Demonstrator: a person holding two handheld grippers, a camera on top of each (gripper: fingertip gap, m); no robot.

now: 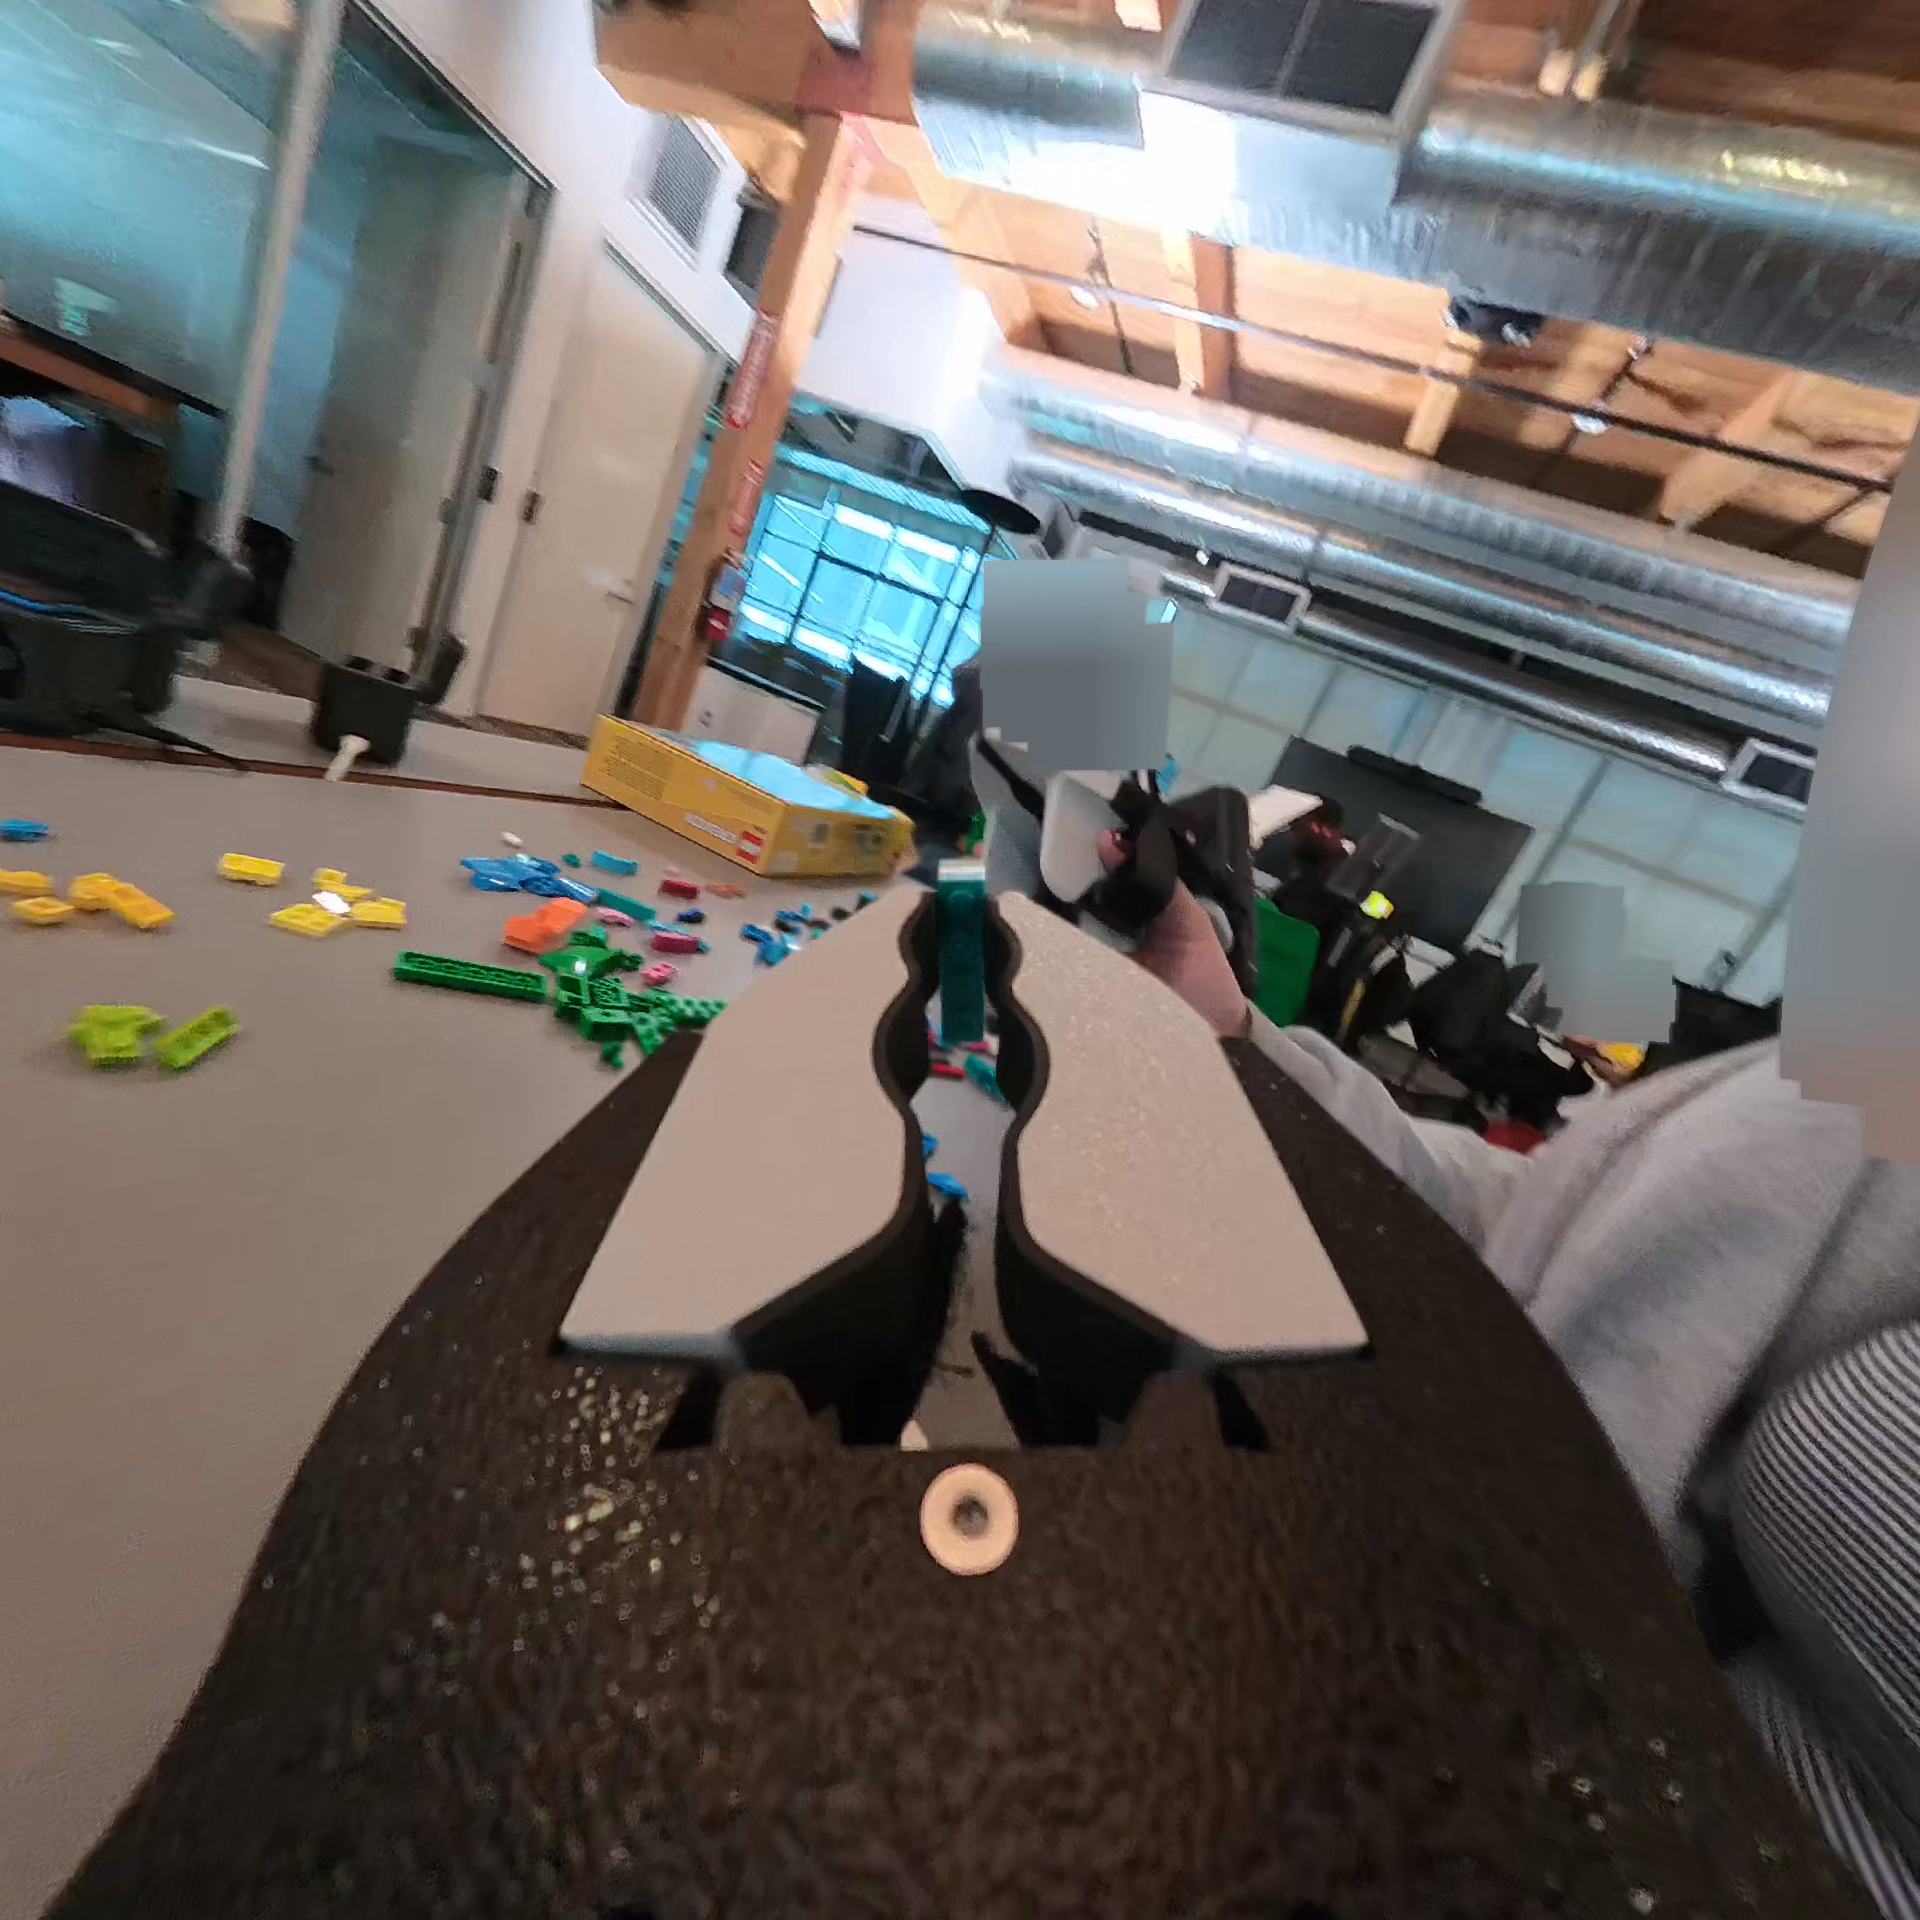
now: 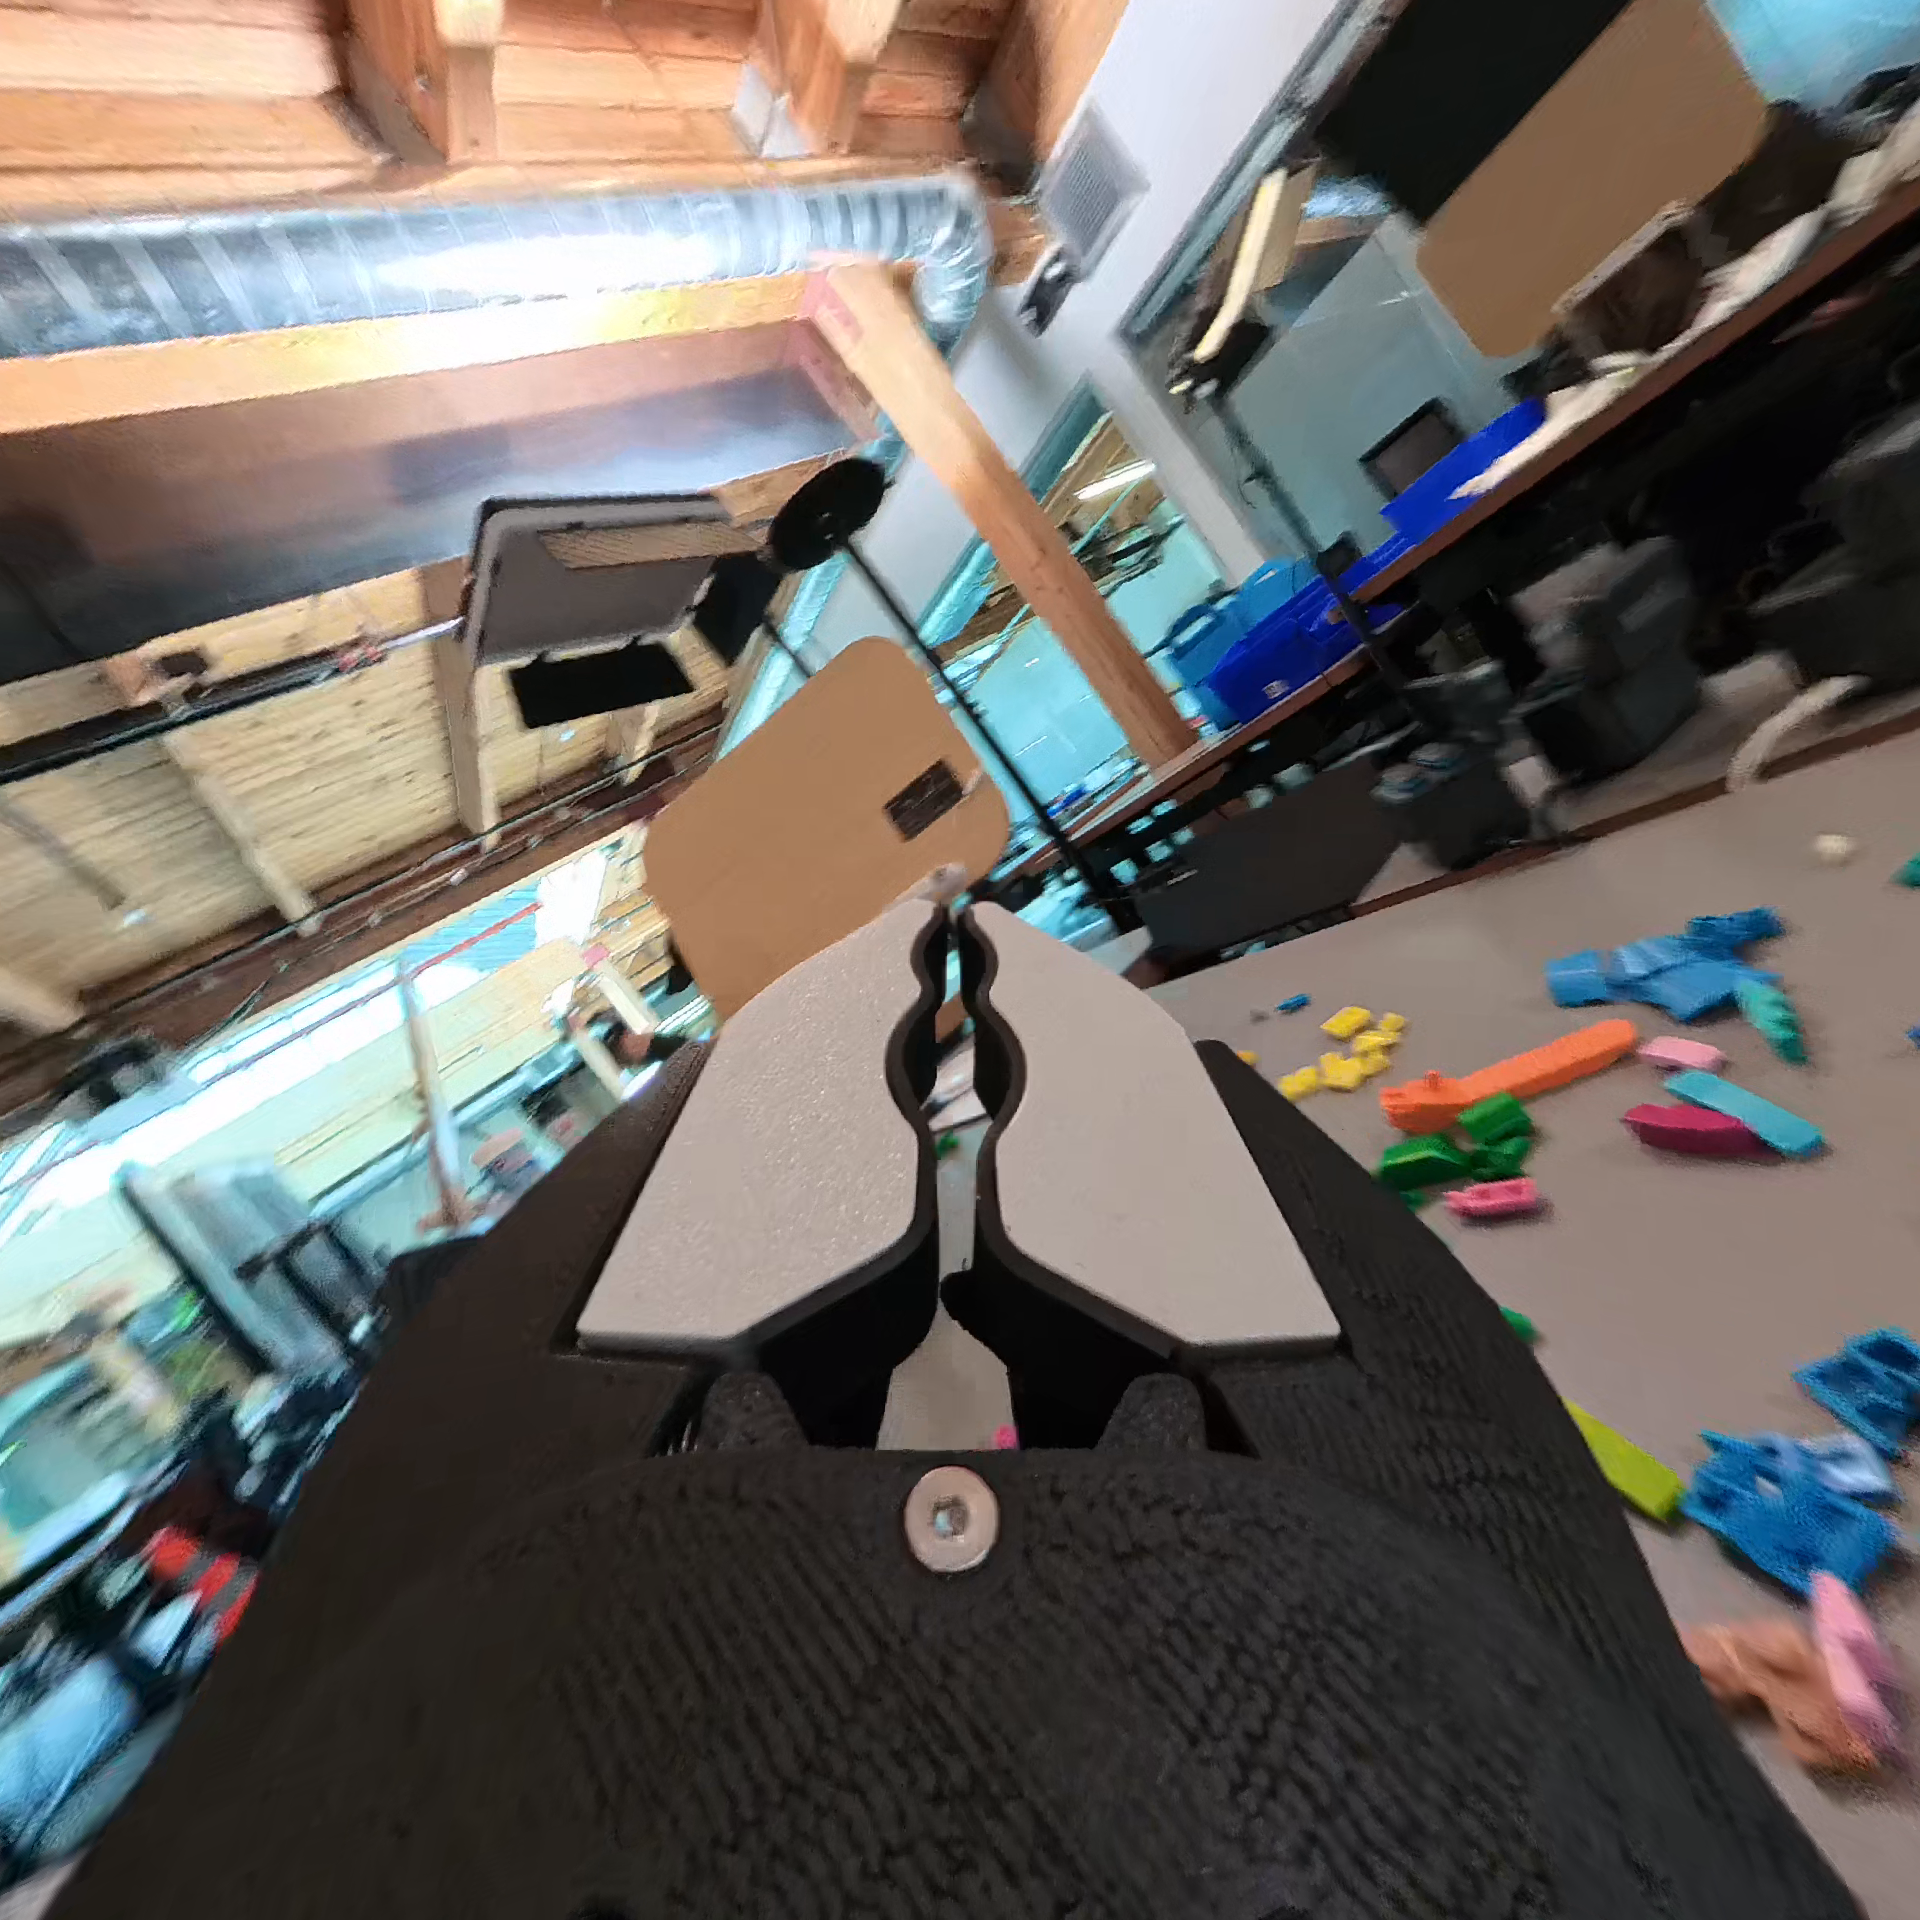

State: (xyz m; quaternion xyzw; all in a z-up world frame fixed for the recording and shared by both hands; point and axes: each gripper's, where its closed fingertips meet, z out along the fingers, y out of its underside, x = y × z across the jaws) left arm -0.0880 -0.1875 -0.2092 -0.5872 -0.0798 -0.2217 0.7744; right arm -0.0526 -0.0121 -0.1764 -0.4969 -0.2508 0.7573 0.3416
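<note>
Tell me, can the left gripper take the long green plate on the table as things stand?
Probably not yet. The left gripper already clamps a teal plate upright in its jaws and is raised off the table; the path to the long green plate looks free.

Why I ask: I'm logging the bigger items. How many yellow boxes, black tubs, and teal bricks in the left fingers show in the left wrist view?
Yellow box: 1
Black tub: 1
Teal brick, pinched between the left fingers: 1
Total: 3
</note>
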